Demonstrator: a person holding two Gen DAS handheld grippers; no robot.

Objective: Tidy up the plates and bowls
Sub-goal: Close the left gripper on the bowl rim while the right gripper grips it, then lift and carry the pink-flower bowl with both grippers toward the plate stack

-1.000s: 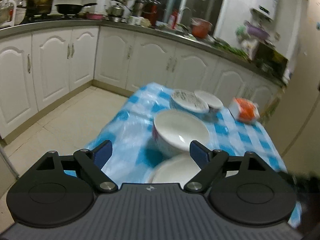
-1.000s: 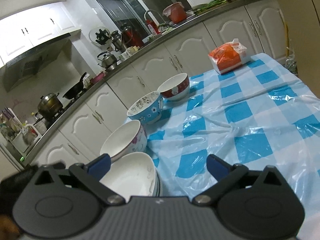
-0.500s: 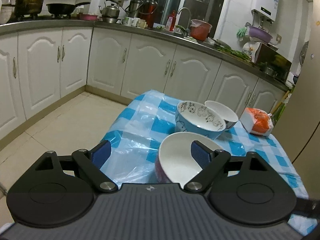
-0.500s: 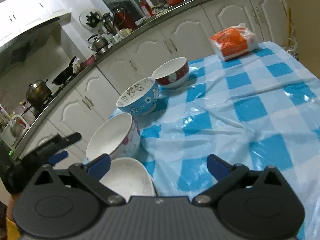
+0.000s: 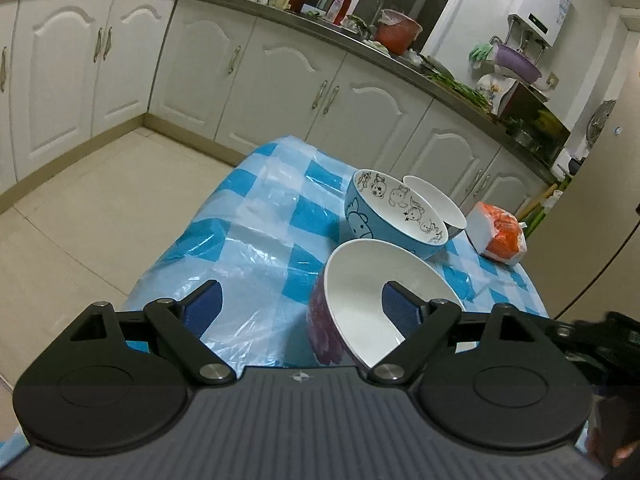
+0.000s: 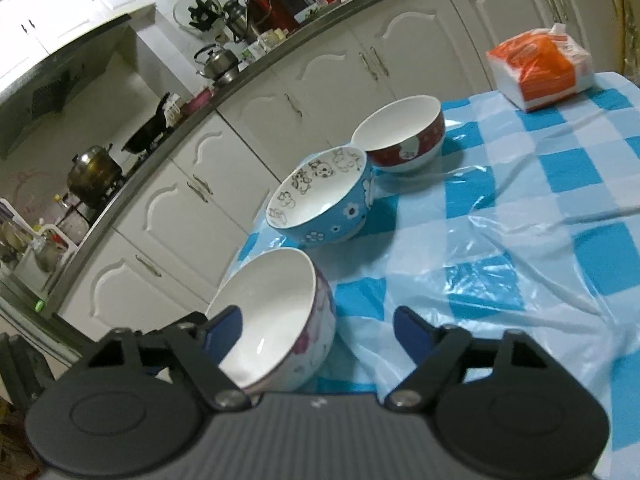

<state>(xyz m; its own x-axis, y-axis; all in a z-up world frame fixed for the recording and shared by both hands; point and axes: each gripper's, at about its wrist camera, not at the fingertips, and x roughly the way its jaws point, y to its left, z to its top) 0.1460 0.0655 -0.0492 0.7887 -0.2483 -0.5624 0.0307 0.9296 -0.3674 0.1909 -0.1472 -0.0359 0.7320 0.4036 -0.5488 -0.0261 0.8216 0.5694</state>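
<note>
Where blue-checked tabletop meets its cabinet-side edge, three bowls in row: floral bowl nearest, cartoon-print blue bowl just beyond, red bowl farthest. Orange packet near far corner. Right hand-held gripper half open, jaws just been closing – floral bowl's rim between them, pads not touching. Left hand-held gripper wide open – one finger over same bowl, holding nothing.

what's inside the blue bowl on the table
The blue bowl looks empty: only cartoon animal drawings around its white inner wall. Its bottom is hidden by the near rim in the left view, and only partly visible in the right view.
</note>
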